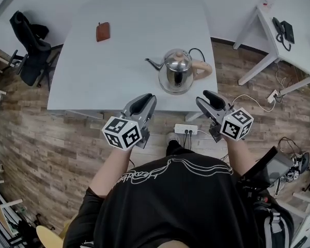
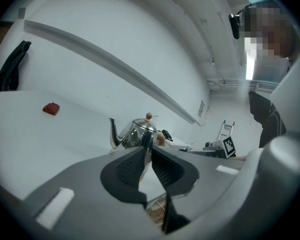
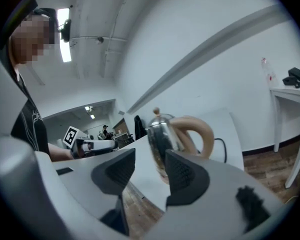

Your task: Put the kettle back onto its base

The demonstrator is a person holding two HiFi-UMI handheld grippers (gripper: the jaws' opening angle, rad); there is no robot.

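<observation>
Currently, kettle (image 1: 176,71) stands near the table (image 1: 93,61) front edge, probably seated on its base (image 1: 175,91). Left gripper (image 1: 144,101) jaws barely apart, empty; right gripper (image 1: 210,98) wide open, empty. I risk knocking it askew with a careless reach.

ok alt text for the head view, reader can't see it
A shiny steel kettle with a tan handle stands near the front edge of a white table. The person's left claw and right claw hang just short of it, both empty. A small brown object lies farther back.
</observation>
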